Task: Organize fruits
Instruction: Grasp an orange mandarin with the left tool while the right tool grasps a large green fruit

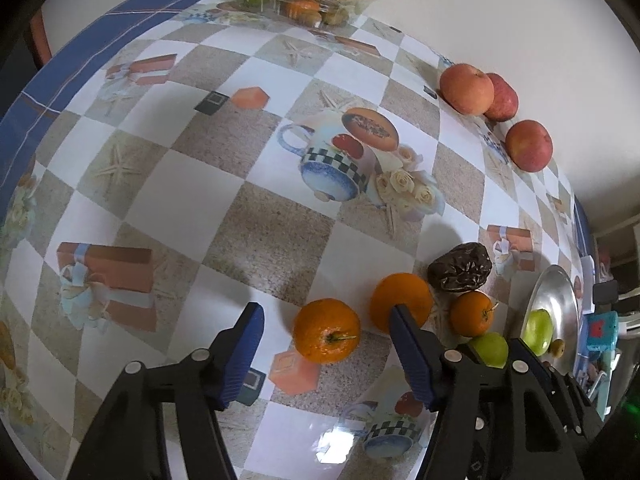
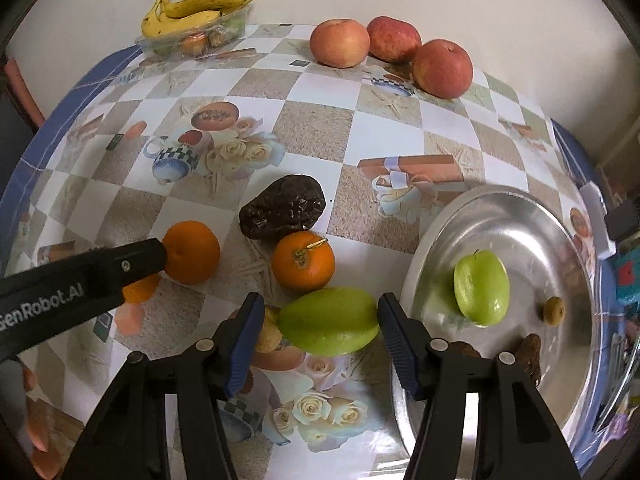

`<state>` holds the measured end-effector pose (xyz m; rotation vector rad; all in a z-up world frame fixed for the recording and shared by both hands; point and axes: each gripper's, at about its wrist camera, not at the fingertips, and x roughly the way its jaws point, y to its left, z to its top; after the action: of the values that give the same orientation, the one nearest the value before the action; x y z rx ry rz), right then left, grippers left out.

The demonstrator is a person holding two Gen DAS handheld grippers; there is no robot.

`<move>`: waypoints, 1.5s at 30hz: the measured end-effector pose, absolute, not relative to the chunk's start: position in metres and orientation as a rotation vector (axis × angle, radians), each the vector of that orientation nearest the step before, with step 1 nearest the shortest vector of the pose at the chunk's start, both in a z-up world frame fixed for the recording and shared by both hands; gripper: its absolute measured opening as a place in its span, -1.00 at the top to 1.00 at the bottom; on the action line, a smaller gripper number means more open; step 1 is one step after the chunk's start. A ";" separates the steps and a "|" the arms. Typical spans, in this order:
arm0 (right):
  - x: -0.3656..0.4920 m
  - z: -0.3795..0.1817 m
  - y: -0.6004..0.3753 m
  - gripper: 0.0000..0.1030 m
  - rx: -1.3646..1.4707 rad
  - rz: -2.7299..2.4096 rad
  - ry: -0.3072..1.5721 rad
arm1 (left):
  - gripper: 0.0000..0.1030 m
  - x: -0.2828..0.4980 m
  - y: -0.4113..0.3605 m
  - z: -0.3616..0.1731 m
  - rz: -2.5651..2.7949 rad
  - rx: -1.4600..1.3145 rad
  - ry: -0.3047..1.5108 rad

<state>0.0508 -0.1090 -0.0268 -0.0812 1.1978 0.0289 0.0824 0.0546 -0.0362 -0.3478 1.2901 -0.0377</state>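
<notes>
The left gripper [image 1: 326,354] hung low over the patterned tablecloth [image 1: 248,236] with its jaws spread wide and nothing clamped; an orange [image 1: 327,336] lay between the blue pads, touching neither. A second orange [image 1: 401,301] sat just behind the right pad at about 1 o'clock, and a smaller third orange [image 1: 472,314] lay farther round at 2 o'clock, touching a dark, wrinkled fruit [image 1: 460,267] behind it.

The right gripper [image 2: 318,344] was likewise wide open, and a green fruit [image 2: 329,321] lay on its side between the pads; whether the pads touched it could not be told. A small tan fruit [image 2: 268,334] lay at its 9 o'clock end, against the left pad. At 3 o'clock from there stood a steel plate [image 2: 520,216], holding another green fruit [image 2: 481,288] and a little brownish fruit [image 2: 553,311].

Three apples [image 2: 390,51] stood in a touching row at 12 o'clock by the wall, and a clear tray [image 2: 192,40] with bananas [image 2: 192,10] on top sat at 11 o'clock.
</notes>
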 end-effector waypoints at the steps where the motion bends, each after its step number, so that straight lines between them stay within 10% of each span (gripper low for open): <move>1: 0.051 -0.027 -0.109 -0.16 -0.080 0.027 1.196 | -0.33 0.082 0.056 -0.035 -0.035 -0.348 1.288; 22: 0.050 -0.021 -0.116 -0.02 0.007 0.062 1.191 | 0.25 0.080 0.051 -0.035 -0.072 -0.370 1.287; 27: 0.048 -0.006 -0.115 0.49 0.053 0.097 1.155 | 0.25 0.080 0.050 -0.020 -0.079 -0.362 1.242; 45: 0.048 -0.016 -0.145 0.14 0.250 0.110 1.193 | 0.25 0.082 0.047 -0.026 -0.080 -0.383 1.269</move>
<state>0.0484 -0.1447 -0.0163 0.2503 1.1934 0.1097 0.0817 0.0470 -0.0263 -0.3826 1.2694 -0.0801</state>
